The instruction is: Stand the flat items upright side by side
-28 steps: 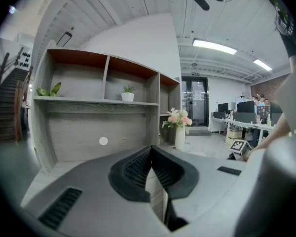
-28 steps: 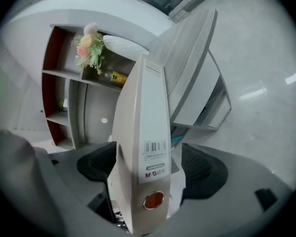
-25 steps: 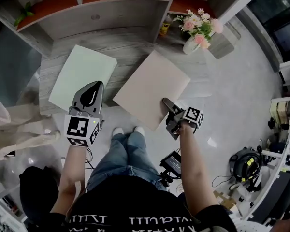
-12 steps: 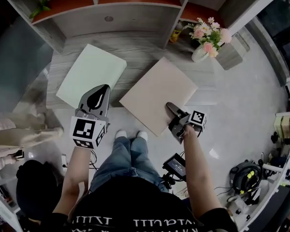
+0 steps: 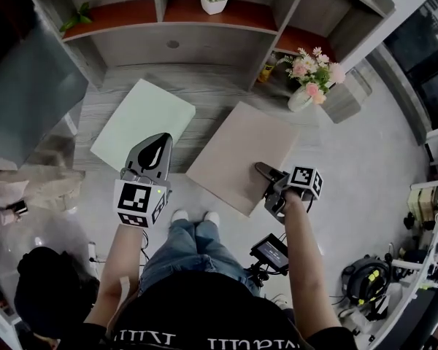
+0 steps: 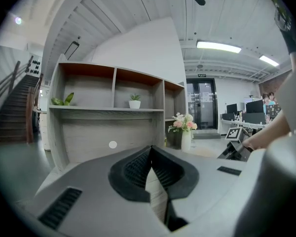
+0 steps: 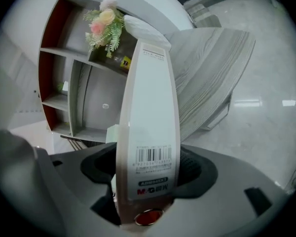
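Note:
Two flat folders lie on the grey wooden table (image 5: 204, 93): a pale green folder (image 5: 142, 122) on the left and a beige folder (image 5: 241, 155) on the right. My right gripper (image 5: 266, 172) holds the beige folder's near right corner. In the right gripper view its white spine (image 7: 150, 112), with a barcode label, fills the gap between the jaws, which have just been closing on it. Just past the green folder's near edge hovers my left gripper (image 5: 160, 138), shut and empty. In the left gripper view its tips (image 6: 151, 149) meet.
A grey shelf unit (image 5: 175, 42) with red-brown boards stands behind the table, holding a small potted plant (image 5: 214, 2). A vase of pink flowers (image 5: 306, 86) is at the table's back right. The person's legs and shoes (image 5: 190, 217) are at the near edge.
My right gripper has risen a little with the beige folder's near corner in it. The left gripper has stayed about where it was. The head view has tipped toward the shelves.

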Motion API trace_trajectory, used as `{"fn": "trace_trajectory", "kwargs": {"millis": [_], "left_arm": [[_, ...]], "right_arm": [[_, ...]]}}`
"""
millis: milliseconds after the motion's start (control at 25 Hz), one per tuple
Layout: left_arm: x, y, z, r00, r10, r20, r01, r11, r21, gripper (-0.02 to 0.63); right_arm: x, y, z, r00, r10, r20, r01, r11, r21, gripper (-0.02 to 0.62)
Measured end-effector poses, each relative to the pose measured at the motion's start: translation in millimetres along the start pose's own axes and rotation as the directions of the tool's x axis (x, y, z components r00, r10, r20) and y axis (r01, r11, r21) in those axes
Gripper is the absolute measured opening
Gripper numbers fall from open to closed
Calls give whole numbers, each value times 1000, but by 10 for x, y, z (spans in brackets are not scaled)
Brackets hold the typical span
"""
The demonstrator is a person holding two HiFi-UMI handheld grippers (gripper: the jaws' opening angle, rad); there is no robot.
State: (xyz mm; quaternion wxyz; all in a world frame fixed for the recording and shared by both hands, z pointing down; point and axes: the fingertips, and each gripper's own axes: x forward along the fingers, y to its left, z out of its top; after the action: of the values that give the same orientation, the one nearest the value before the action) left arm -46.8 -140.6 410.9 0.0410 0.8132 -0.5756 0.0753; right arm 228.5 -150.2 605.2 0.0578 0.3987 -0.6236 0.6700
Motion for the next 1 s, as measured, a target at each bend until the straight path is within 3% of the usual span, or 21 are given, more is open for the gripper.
{"fn": "trace_trajectory", "kwargs": {"millis": [120, 240, 440, 560, 800, 920, 1000], "left_arm": [[-25, 57, 40, 1000, 7, 9, -7, 1000, 9, 12], [-71, 96, 91, 1000, 8, 26, -8, 1000, 9, 12], [-84, 157, 169, 998, 6, 55, -6, 1000, 1, 12], [-89, 224, 234, 997, 10, 72, -11, 1000, 3, 12], [-123, 364, 324, 994, 25, 103, -26, 1000, 3, 11], [-141, 420, 388, 992, 30, 119, -31, 999, 11, 12], [-167, 455, 418, 991, 35, 127, -37, 999, 13, 12]], "right_arm": [[-59, 189, 111, 996, -87, -26, 84, 992, -95, 339], [-113, 404, 233, 981, -184, -69, 162, 957, -242, 339], [-150, 725, 400, 926, -354, -134, 240, 824, -514, 339], [-145, 922, 464, 887, -446, -117, 265, 702, -661, 339], [-90, 1229, 451, 806, -592, -11, 282, 400, -872, 341], [-68, 1329, 452, 766, -638, 81, 293, 234, -927, 342], [-42, 1350, 457, 727, -668, 159, 296, 96, -951, 342]]}}
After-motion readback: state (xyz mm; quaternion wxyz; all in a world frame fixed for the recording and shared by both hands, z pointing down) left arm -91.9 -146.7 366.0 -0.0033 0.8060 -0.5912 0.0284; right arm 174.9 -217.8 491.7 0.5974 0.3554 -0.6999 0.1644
